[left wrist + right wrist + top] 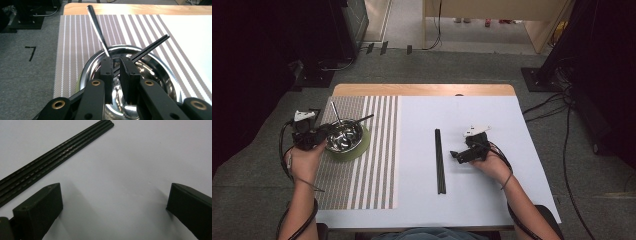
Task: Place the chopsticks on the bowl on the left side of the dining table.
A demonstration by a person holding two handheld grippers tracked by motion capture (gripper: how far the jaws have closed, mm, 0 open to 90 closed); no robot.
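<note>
Two grippers work here: the left gripper, jaws nearly closed on the steel bowl's near rim, sits near the tabletop's left edge. The right gripper gapes wide, holding nothing, just beside black chopsticks mid-table.

A shiny steel bowl sits upright on a round olive-green coaster, which lies on a grey-and-white striped placemat at the left part of the table. The bowl is round and shallow, with a mirror-bright inside. A metal spoon leans in the bowl, its slim handle rising over the far rim. A pair of black chopsticks also rests in the bowl, their ends sticking out over the rim to the right of the spoon handle. A second set of black chopsticks lies flat on the white table surface, well to the right of the bowl, side by side and touching.
</note>
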